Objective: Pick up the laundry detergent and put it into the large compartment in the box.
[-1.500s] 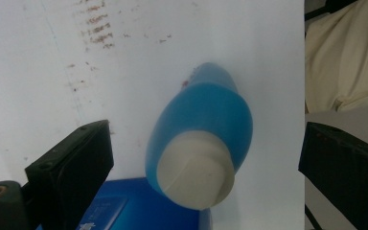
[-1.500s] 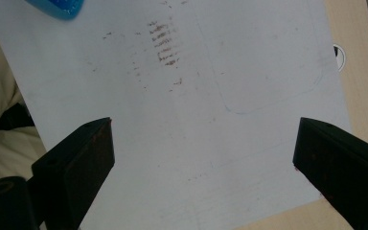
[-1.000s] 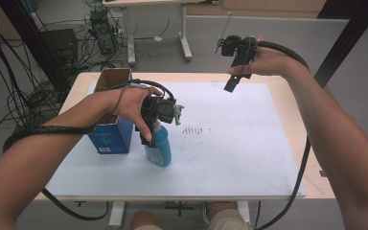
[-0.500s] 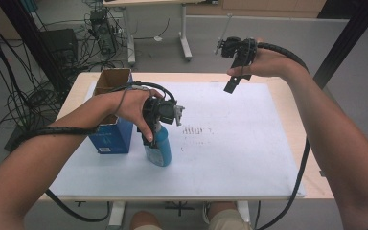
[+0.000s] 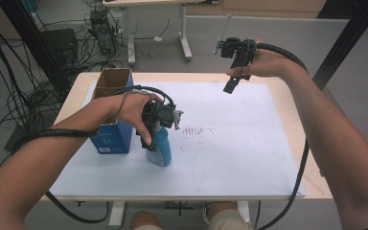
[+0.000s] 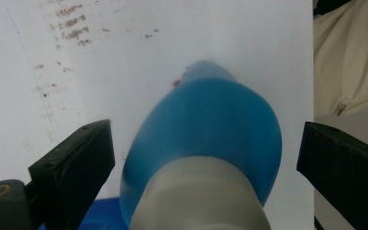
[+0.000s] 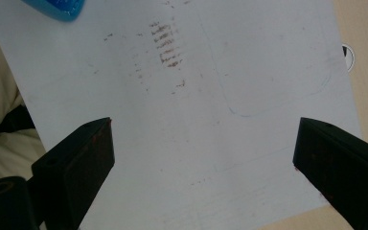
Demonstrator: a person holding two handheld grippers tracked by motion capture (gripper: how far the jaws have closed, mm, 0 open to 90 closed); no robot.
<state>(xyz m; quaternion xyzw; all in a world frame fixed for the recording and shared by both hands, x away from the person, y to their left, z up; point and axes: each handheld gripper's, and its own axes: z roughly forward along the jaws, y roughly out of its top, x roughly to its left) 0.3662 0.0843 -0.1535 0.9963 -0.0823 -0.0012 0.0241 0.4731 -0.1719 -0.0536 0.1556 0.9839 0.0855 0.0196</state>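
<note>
A blue bottle [image 5: 161, 149] with a white cap stands upright on the white sheet [image 5: 239, 143], just right of a blue box. My left gripper [image 5: 154, 136] points down over its top. In the left gripper view the bottle [image 6: 206, 120] rises between the two black jaws, which stand wide apart with a gap on each side, so the gripper is open. My right gripper [image 5: 235, 79] hangs in the air over the table's far edge, right of centre. It is open, with nothing between its jaws [image 7: 201, 153] and bare sheet below.
An open-topped blue cardboard box [image 5: 110, 136] stands at the sheet's left side, touching or nearly touching the bottle. Brown smudges [image 5: 194, 129] mark the sheet's middle. Bare wooden table [image 5: 294, 120] borders the sheet. Cables and desk legs lie on the floor beyond.
</note>
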